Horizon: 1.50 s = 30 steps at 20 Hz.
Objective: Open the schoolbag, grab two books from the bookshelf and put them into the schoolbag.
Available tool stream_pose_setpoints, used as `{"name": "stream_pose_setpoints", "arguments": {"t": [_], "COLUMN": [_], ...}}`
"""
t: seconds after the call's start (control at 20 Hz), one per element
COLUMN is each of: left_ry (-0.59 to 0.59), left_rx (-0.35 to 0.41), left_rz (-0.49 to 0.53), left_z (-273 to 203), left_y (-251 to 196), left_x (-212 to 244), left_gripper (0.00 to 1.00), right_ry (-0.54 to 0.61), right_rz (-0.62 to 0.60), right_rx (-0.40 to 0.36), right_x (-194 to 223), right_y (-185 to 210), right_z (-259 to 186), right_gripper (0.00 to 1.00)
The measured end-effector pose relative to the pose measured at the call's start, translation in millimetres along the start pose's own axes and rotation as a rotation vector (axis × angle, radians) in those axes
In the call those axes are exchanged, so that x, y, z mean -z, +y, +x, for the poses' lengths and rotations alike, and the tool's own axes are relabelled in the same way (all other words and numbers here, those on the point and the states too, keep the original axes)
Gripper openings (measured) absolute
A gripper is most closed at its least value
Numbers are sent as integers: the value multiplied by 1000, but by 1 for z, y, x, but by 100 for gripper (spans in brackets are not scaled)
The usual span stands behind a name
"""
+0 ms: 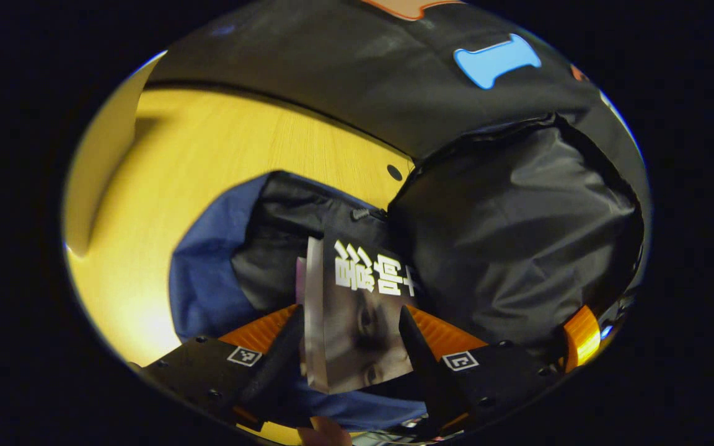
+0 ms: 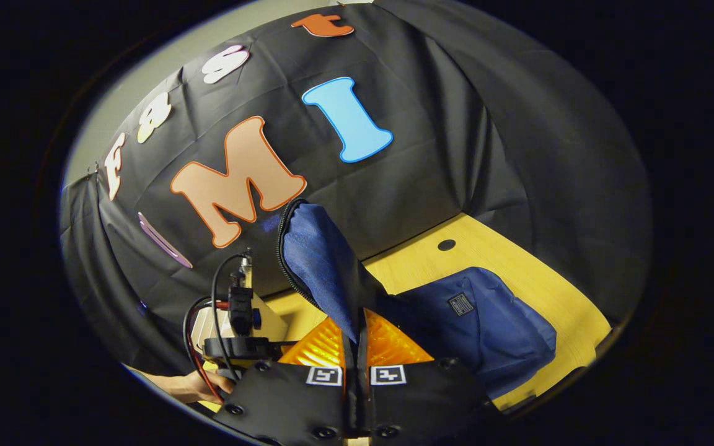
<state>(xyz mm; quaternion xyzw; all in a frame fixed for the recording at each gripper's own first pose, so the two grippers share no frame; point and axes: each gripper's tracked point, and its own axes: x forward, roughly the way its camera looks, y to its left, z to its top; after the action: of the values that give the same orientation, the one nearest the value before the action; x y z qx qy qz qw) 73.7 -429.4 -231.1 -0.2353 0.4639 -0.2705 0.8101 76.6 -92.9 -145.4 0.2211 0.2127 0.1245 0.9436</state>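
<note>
The left gripper (image 1: 351, 341) grasps a book (image 1: 357, 316) between both fingers, its long axis running straight ahead toward the schoolbag (image 1: 208, 279) on the yellow bench (image 1: 208, 161). The bag's dark opening lies directly beyond the book's leading edge, so the coming move is probably a forward push into it. The right gripper (image 2: 357, 347) is clenched on the schoolbag's blue flap (image 2: 320, 266), lifting it up above the bag's body to keep the mouth wide.
</note>
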Motion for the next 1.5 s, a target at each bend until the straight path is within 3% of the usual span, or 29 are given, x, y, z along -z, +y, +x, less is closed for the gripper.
{"name": "stream_pose_setpoints", "arguments": {"t": [0.35, 0.55, 0.7, 1.1, 1.5], "left_ry": [-216, -340, -449, -799, -966], "left_rx": [-171, -283, -349, -427, -469], "left_rz": [287, 417, 488, 540, 523], "left_z": [-81, -133, -179, -318, -419], "left_y": [36, 54, 58, 44, 42], "left_x": [-70, -114, -149, -224, -246], "left_gripper": [89, 97, 96, 93, 93], "right_ry": [1, 12, 20, 58, 155], "right_rz": [-4, -23, -43, -151, -398], "right_rx": [-3, -7, -9, -22, -61], "right_x": [1, 7, 11, 24, 61], "right_y": [-2, -1, 2, 16, 36], "right_z": [-5, -9, -9, -6, 0], "right_gripper": [2, 3, 4, 4, 3]}}
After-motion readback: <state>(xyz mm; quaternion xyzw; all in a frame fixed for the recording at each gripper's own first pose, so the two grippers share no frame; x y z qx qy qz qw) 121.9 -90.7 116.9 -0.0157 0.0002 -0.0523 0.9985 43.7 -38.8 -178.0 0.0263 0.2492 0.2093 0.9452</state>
